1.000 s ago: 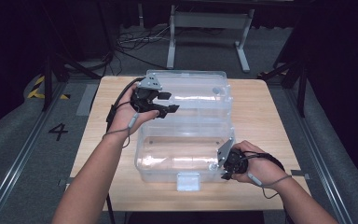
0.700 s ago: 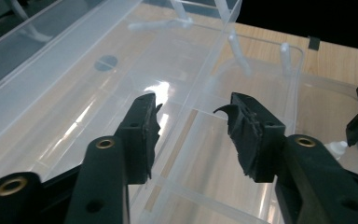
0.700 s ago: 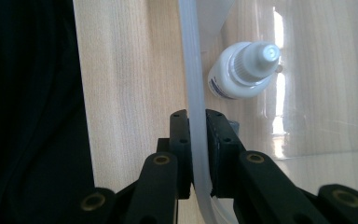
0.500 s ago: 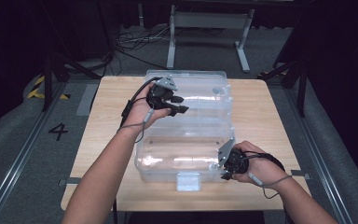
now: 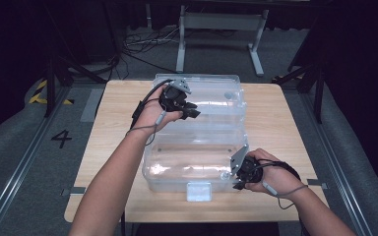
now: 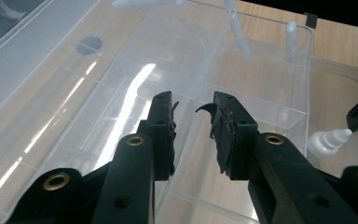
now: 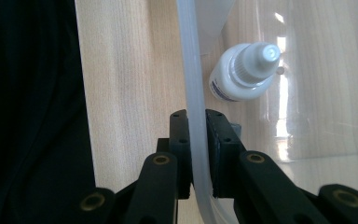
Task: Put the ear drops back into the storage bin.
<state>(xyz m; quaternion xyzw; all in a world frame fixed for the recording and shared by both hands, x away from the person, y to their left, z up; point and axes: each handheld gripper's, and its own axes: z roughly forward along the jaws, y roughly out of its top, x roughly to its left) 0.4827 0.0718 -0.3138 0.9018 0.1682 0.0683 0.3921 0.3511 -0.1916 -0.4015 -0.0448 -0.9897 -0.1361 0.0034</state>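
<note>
A clear plastic box [image 5: 177, 162] lies open on the wooden table, its lid [image 5: 216, 91] folded back on the far side. My left gripper [image 5: 193, 110] hovers over the lid near the hinge line. Its jaws have just been closing. In the left gripper view a clear plastic ridge [image 6: 214, 79] runs into the gap of that gripper [image 6: 193, 107], and the pads stand apart from it. My right gripper [image 5: 237, 179] is shut on the box's right rim [image 7: 191, 70] near the front corner. A small white dropper bottle [image 7: 244, 72] lies inside the box just past that rim.
A white latch [image 5: 198, 191] sits on the box's front wall. Bare wood [image 5: 113, 128] lies left and right of the box. The table's front edge is close behind the right hand. Cables and a metal stand [image 5: 221, 29] occupy the floor beyond.
The left hand has moved right, from the lid's left corner in over the lid, and its jaws have narrowed. The right hand has stayed put on the rim.
</note>
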